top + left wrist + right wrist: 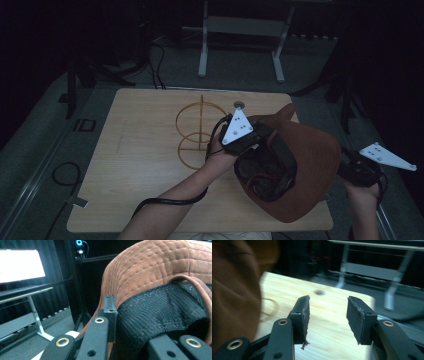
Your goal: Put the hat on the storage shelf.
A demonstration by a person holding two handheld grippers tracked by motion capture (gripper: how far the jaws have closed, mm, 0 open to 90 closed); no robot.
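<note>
Brown hat (310,165) hangs tilted over the wooden table's (140,150) right side, its rim pinched by the left gripper (250,145), whose second jaw is buried in the black lining (160,315). Right gripper (328,317), jaws spread and empty, sits beside the hat. Wire stand (197,131) is partly hidden behind the left hand (217,156).

The large brown suede-like cloth hat (310,165) looks matt and napped, with rows of stitching quilted across its outside (160,267). Its inside is a black woven mesh lining (160,312), coarse and slightly glinting. The pale wooden surface (145,150) is smooth and matt with fine grain. The thin golden wire stand (200,127) has a dull sheen. The left claw (135,322) is matt black plastic with brass-coloured rivets; the right claw (328,315) carries rough, frayed black rubbery pads (355,317).
</note>
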